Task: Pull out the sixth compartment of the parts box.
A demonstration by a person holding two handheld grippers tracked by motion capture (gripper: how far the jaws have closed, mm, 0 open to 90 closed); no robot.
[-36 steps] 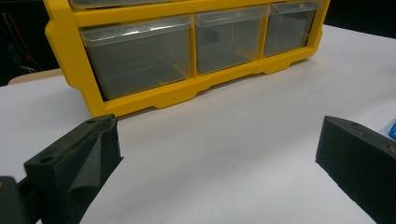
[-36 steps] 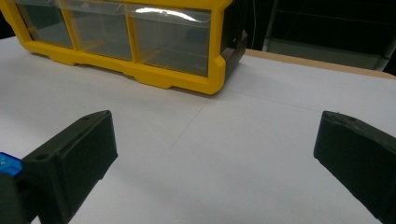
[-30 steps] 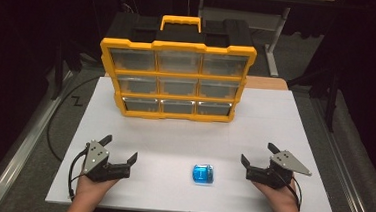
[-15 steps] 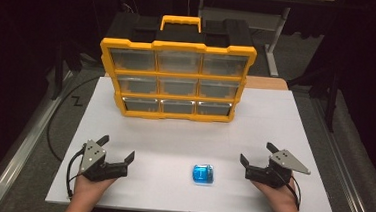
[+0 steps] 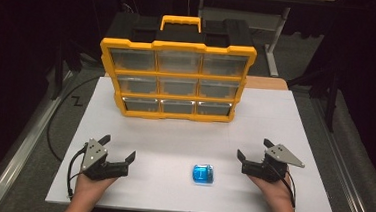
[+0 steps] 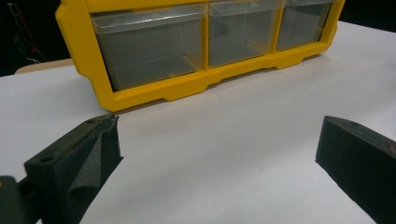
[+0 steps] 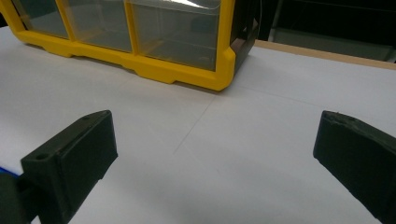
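A small blue translucent box (image 5: 203,174) lies on the white table top (image 5: 275,117) near the front edge, between my two hands. To its left my left gripper (image 5: 119,149) rests on the table, open, with nothing between its jaws. To its right my right gripper (image 5: 254,148) is open too, a short way from the box. The left gripper view has my left gripper (image 6: 217,149) facing the bottom row of a yellow drawer organizer (image 6: 154,91). In the right gripper view my right gripper (image 7: 215,149) points at the organizer's right corner (image 7: 187,70).
The yellow organizer (image 5: 175,80) stands upright at the back of the table, with three rows of three clear drawers, all shut, and a black top with a yellow handle. A wide stretch of white surface separates it from the grippers. Dark floor surrounds the table.
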